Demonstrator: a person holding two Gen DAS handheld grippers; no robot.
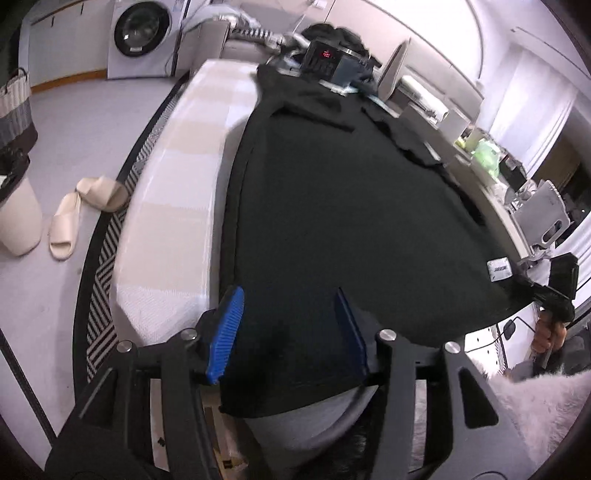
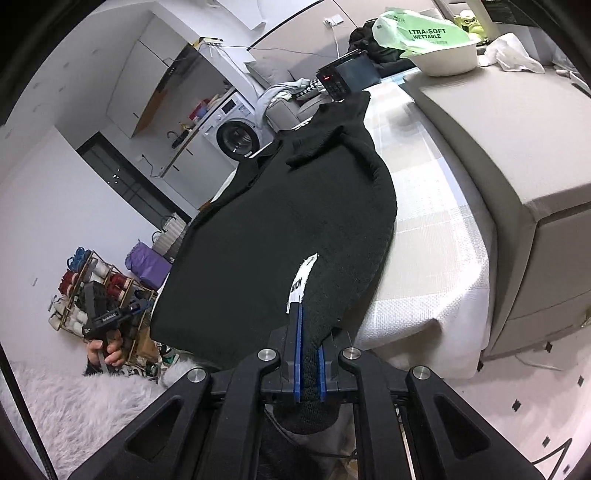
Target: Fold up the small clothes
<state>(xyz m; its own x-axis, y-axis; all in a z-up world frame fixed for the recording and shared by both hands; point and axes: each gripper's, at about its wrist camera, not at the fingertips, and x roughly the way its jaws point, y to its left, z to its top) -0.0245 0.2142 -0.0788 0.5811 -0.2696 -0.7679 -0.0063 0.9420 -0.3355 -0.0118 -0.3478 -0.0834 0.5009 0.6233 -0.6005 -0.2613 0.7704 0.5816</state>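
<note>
A black garment (image 1: 351,206) lies spread flat on a bed with a white and beige checked cover (image 1: 177,206). My left gripper (image 1: 288,295) is open, its blue pads (image 1: 225,332) standing apart on either side of the garment's near hem without pressing it. My right gripper (image 2: 308,332) is shut on the garment's (image 2: 280,229) near corner, just below a white label (image 2: 301,280). That right gripper (image 1: 554,291) also shows at the right edge of the left wrist view, beside the label (image 1: 499,268). In the right wrist view the left gripper (image 2: 136,304) appears at the left, held by a hand (image 2: 109,350).
A dark device with a red display (image 1: 325,55) sits at the bed's far end. A grey upholstered block (image 2: 498,147) runs along the right side, carrying a white basin (image 2: 443,55). Slippers (image 1: 74,218) lie on the floor, with a washing machine (image 1: 144,33) behind. A fluffy rug (image 2: 74,398) and a spool rack (image 2: 99,288) are nearby.
</note>
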